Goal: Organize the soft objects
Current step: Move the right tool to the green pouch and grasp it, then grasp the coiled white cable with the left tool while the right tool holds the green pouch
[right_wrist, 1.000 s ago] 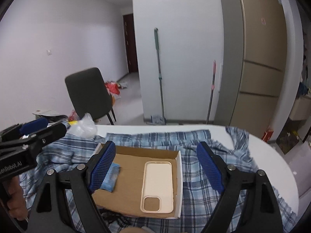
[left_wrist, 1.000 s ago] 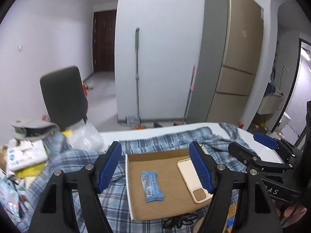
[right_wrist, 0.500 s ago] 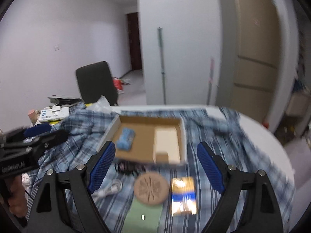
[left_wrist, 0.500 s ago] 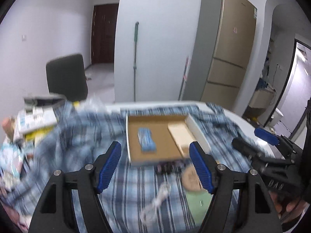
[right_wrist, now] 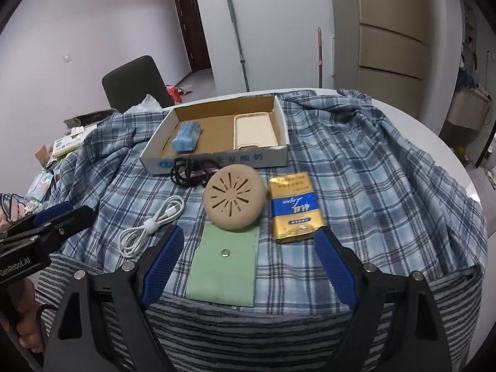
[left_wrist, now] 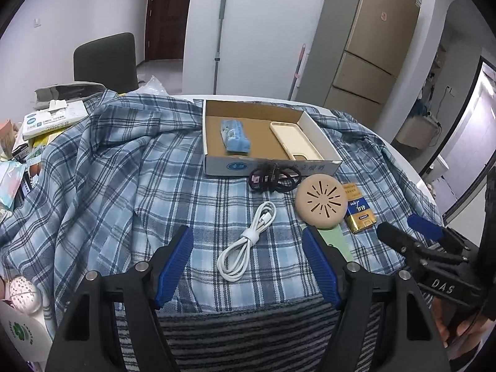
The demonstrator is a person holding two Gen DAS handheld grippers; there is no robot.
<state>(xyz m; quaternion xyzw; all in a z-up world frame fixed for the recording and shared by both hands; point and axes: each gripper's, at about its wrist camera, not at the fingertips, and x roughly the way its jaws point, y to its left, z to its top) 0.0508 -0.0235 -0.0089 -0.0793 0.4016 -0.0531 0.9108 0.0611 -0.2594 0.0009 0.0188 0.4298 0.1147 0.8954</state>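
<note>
A cardboard box [left_wrist: 303,124] [right_wrist: 280,117] sits on a blue plaid shirt [left_wrist: 108,170] [right_wrist: 372,170] and holds a blue tissue pack [left_wrist: 234,135] [right_wrist: 186,136] and a cream phone case [left_wrist: 294,141] [right_wrist: 254,131]. In front lie a black cable [left_wrist: 274,179] [right_wrist: 189,172], a white cable [left_wrist: 248,241] [right_wrist: 148,228], a tan round pad [left_wrist: 321,204] [right_wrist: 234,200], a green pouch [right_wrist: 224,266] and a gold-blue packet [left_wrist: 359,214] [right_wrist: 294,207]. My left gripper [left_wrist: 248,266] is open above the white cable. My right gripper [right_wrist: 248,266] is open above the green pouch.
A grey striped cloth [left_wrist: 248,334] [right_wrist: 263,334] lies at the near edge. Boxes and packets [left_wrist: 52,117] clutter the table's left side. A dark chair [left_wrist: 105,62] [right_wrist: 133,83] stands behind the table, a fridge [left_wrist: 378,46] at the back right.
Both grippers have pulled back and tilted down from over the box toward the near edge. The cables, pad, pouch and packet have come into view. Both stay open.
</note>
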